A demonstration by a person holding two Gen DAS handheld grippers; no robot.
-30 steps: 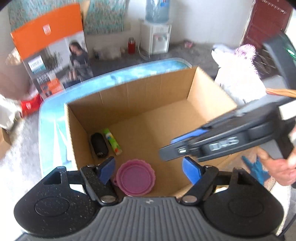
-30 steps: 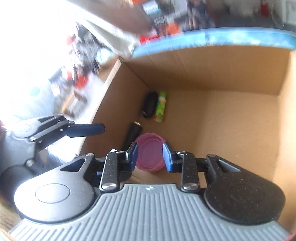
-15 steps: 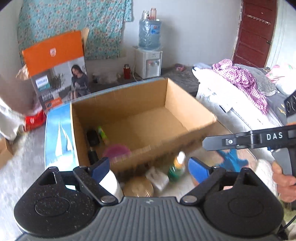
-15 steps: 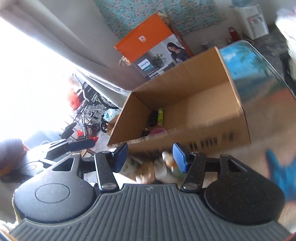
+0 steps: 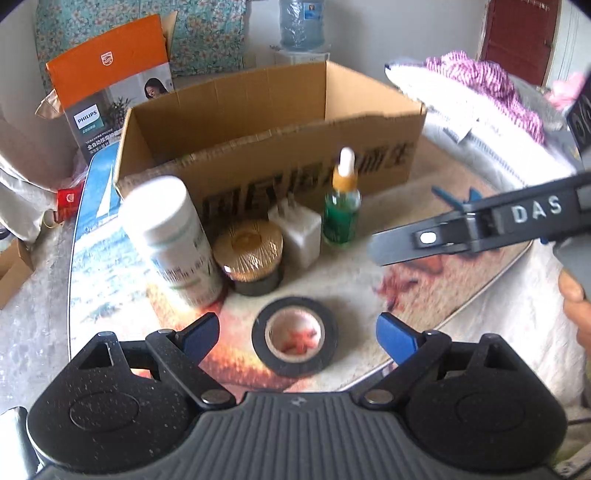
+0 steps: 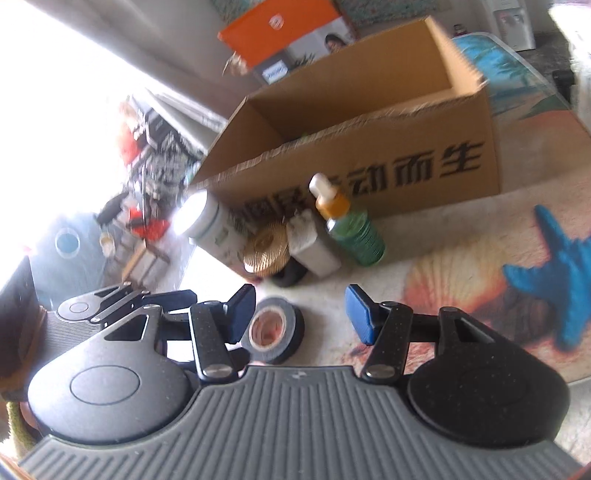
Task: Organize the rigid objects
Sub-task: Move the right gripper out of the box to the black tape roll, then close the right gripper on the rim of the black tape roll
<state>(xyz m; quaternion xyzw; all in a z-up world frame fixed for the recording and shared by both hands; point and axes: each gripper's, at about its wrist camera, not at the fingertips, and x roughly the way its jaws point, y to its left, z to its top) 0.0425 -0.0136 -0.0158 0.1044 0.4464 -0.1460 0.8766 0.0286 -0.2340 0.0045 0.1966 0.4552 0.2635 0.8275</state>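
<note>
Left wrist view showed both tools had pulled back out of the cardboard box and come down over the worktop, empty. The left tool stood released and wide, the black tape roll lying just ahead between its pads. The right tool, also released, hovered beside that roll. Beyond stood a white bottle, charger and green dropper bottle, still to pack.

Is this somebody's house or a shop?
Most likely a room in a home. There is a water dispenser by the wall, a flowery curtain, and clothes piled beside a low table with a seashell picture.
</note>
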